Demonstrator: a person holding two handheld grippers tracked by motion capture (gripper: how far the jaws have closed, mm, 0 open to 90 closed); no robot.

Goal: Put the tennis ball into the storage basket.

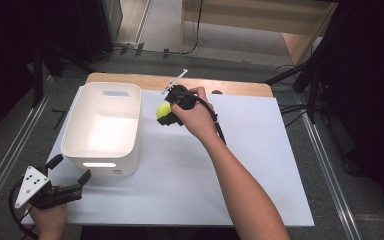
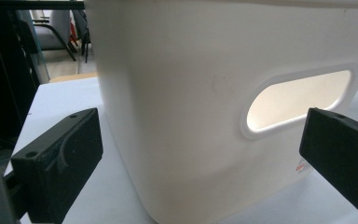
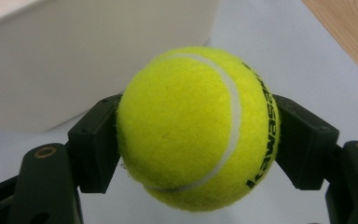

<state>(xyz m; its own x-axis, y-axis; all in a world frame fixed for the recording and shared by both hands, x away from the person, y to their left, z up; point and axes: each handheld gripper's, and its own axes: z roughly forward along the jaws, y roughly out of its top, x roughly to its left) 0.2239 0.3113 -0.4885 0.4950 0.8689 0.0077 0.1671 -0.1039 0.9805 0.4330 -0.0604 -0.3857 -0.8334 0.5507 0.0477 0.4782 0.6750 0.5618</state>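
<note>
Gripping a tennis ball (image 3: pixel 198 128) w/ the right gripper (image 1: pixel 170 114), mid-frame in the high view, just right of the white bin (image 1: pixel 102 127).

Jaws pinch the ball at its sides only; it's round and fuzzy, so a slack squeeze or a jerk could let it slip out, and it'd likely roll across the white sheet (image 1: pixel 260 165). Released short of the rim, it could bounce off. Left gripper (image 1: pixel 67 176) sits agape, empty, lower left by the bin's handle slot (image 2: pixel 298 100).

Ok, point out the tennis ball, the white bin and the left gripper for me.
tennis ball (image 3: pixel 193 130): right gripper view, middle of its yellow felt.
white bin (image 1: pixel 101 151): high view, near wall above the handle slot.
left gripper (image 1: pixel 70 170): high view, midway between its two black fingers.
</note>
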